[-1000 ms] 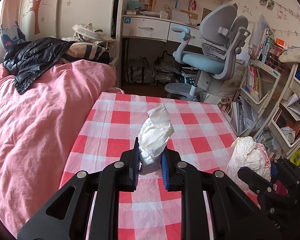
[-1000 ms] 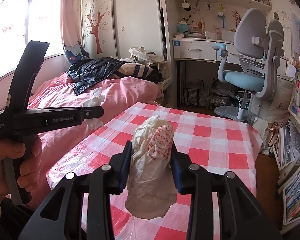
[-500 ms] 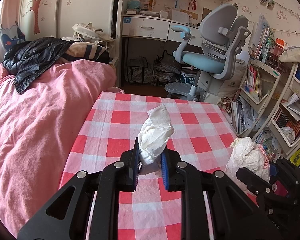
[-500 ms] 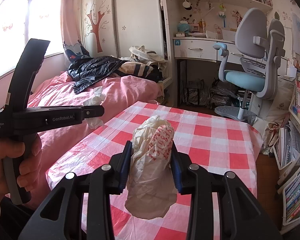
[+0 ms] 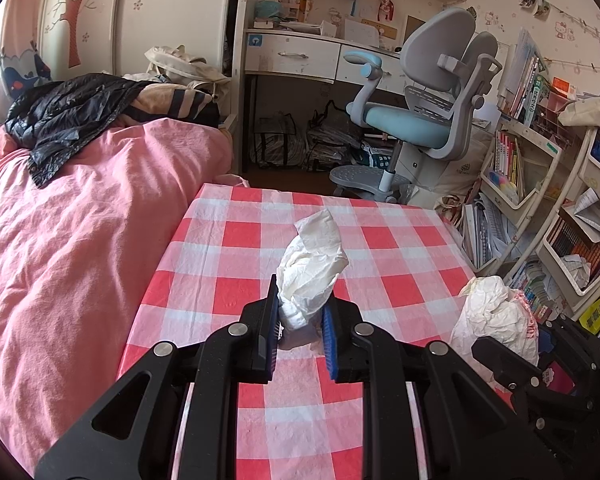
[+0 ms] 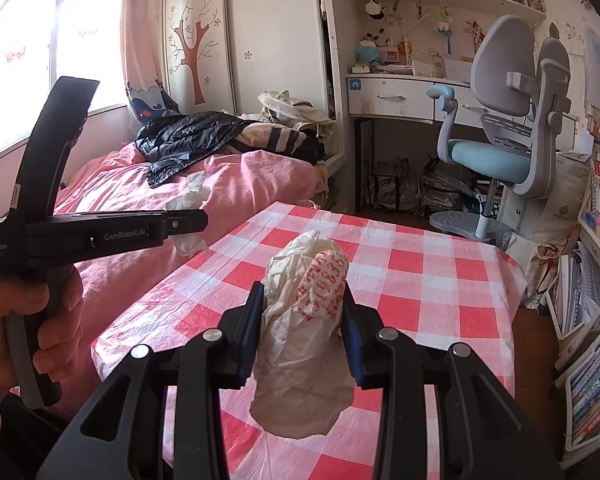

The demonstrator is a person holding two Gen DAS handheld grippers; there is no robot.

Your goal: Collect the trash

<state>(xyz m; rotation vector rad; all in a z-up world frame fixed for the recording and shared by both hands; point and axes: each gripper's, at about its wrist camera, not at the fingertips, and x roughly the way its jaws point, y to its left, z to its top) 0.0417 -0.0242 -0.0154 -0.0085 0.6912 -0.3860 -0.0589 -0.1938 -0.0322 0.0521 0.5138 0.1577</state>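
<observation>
A pink-quilted bed (image 5: 80, 240) flanks the red-and-white checked tabletop (image 5: 400, 264); a grey-blue swivel chair (image 5: 428, 120) stands beyond. Right gripper (image 6: 303, 330) clenches a crumpled white red-printed plastic bag (image 6: 308, 320); left gripper (image 5: 300, 326) pinches a crumpled white tissue (image 5: 312, 264), both above the cloth.

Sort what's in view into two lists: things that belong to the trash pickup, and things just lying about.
Job:
- crumpled tissue, in left hand-held gripper
- crumpled plastic bag, in right hand-held gripper

Lying about:
- black jacket
- desk chair
- bookshelves
- checked tablecloth
</observation>
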